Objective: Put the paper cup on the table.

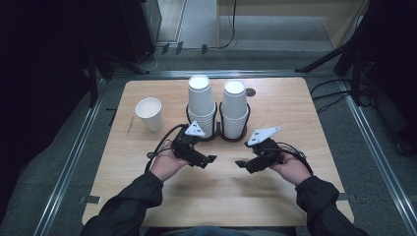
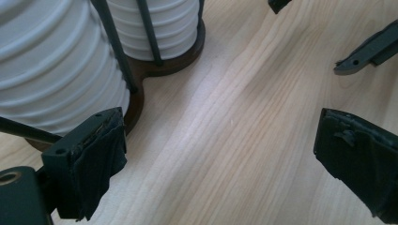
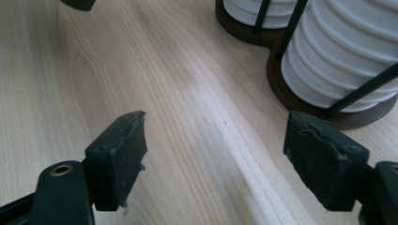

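Two tall stacks of white paper cups, the left stack [image 1: 201, 103] and the right stack [image 1: 234, 108], stand in a dark double holder [image 1: 218, 135] at the table's middle. A single white cup [image 1: 149, 113] stands upright to their left. My left gripper [image 1: 210, 160] hovers just in front of the holder, open and holding nothing; its view has the ribbed stacks [image 2: 56, 65] close on its left. My right gripper [image 1: 240, 163] faces it from the right, also open and holding nothing, with the holder base [image 3: 328, 117] and a cup stack [image 3: 347, 47] beside its right jaw.
The wooden table [image 1: 216, 196] has bare surface in front of the grippers. Metal rails [image 1: 74, 157] run along both sides on the floor. Dark stands and cables [image 1: 339, 93] sit beyond the table's far right corner.
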Available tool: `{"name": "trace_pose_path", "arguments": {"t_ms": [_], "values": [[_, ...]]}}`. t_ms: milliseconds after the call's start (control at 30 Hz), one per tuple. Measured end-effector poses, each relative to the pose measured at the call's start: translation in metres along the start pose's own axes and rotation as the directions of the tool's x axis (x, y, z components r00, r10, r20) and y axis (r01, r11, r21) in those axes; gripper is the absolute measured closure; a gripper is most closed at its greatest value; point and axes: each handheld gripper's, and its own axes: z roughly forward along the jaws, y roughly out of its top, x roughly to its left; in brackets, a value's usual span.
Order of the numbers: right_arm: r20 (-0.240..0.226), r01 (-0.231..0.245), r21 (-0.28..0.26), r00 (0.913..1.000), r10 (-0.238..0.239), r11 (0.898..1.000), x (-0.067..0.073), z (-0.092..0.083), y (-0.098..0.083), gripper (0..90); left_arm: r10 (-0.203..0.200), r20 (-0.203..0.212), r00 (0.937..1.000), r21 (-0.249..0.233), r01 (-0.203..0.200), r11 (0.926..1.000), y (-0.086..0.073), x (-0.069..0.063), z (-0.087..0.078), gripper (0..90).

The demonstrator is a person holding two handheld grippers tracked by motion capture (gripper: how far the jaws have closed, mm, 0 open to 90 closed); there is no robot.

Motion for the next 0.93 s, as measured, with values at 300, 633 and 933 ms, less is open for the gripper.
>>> {"name": "trace_pose_path", "arguments": {"t_ms": [300, 633, 933], "values": [[-0.006, 0.002, 0.009, 1.0000, -0.002, 1.000, 0.0004, 0.0027, 0.0023, 21.6, -0.015, 0.011, 0.9998, -0.006, 0.015, 0.9999, -0.0015, -0.0012, -0.0010, 3.0], [-0.011, 0.004, 0.010, 0.9999, -0.004, 1.000, -0.0002, 0.0038, 0.0024, 21.6, -0.009, 0.007, 0.9999, 0.002, 0.009, 1.0000, 0.0002, -0.0013, 0.0004, 3.0], [-0.011, -0.001, 0.009, 0.9999, 0.001, 1.000, 0.0000, 0.0025, 0.0013, 21.6, -0.007, 0.014, 0.9999, -0.030, 0.007, 0.9995, 0.0029, -0.0045, 0.0012, 2.9]]}}
